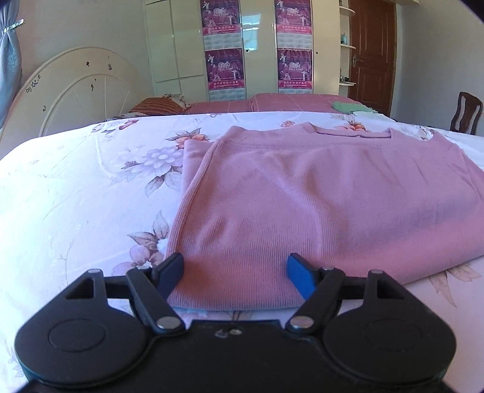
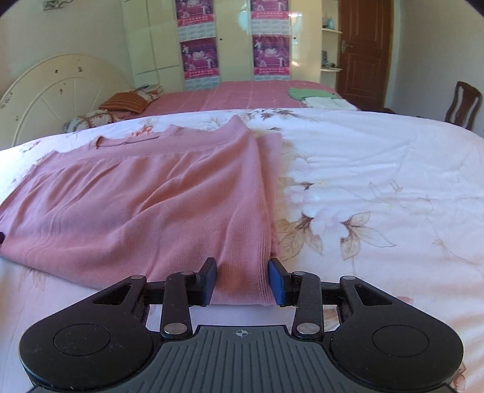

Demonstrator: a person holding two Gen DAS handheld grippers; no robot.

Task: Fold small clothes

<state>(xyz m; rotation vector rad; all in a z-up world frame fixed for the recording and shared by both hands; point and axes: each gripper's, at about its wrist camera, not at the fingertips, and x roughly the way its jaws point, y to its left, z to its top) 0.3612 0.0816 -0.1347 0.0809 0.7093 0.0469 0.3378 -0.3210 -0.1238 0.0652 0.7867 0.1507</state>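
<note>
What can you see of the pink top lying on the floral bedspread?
The pink top is a fine-ribbed knit with a round neckline at its far end. It lies flat on the floral bedspread, both sides folded inward so an under layer peeks out along each edge. Its near hem faces the cameras. The left gripper straddles the hem's left corner, the right gripper its right corner, fingers open on either side of the cloth.

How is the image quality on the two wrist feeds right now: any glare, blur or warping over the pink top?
Left wrist view: the pink top is evenly lit and sharp between the open left gripper; fisheye bows the bed edge, corners vignetted. Right wrist view: sunlight washes out the floral sheet beside the top, glare streaks the wardrobe, and the right gripper stays crisp.
</note>
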